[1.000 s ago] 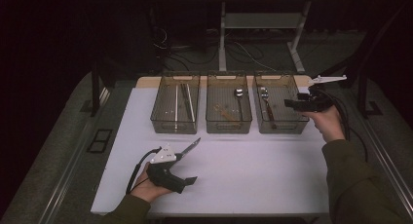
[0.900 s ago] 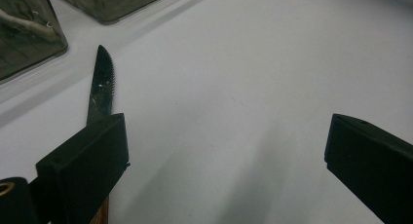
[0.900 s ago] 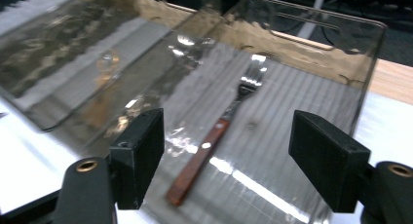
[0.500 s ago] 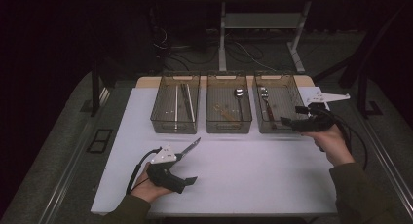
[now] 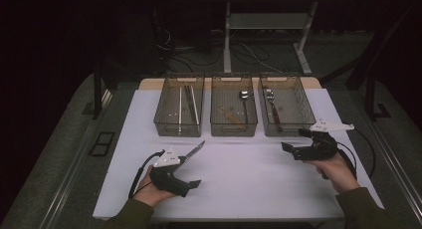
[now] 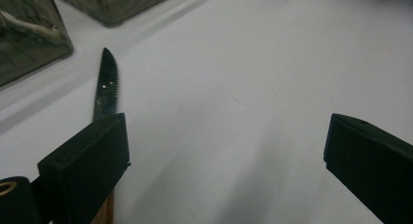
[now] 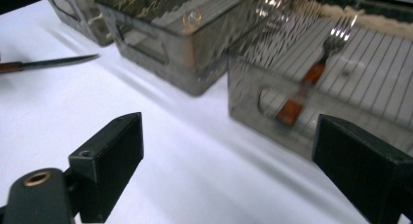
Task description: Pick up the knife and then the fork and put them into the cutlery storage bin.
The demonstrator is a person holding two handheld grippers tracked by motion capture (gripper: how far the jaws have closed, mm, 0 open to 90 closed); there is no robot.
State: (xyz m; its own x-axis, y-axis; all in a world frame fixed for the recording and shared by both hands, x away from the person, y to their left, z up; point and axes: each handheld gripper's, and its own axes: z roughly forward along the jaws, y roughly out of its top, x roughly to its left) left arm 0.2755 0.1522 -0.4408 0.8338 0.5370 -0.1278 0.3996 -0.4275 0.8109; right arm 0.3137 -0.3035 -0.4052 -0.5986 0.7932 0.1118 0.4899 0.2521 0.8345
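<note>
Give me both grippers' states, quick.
Left gripper: open, knife beside one jaw, not clamped.
Right gripper: open, empty, jaws just opened.

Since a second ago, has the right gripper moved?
Yes. The right gripper, jaws just opened and empty, came toward the table's near edge, away from the right bin.

The right gripper (image 7: pixel 224 151) is hovering over the white table (image 7: pixel 160 151), its black jaws having just been opening, nothing between them. Ahead, a fork (image 7: pixel 316 68) is lying in the nearest clear bin (image 7: pixel 272 114), while a knife (image 7: pixel 46 64) is resting on the table far left.
</note>
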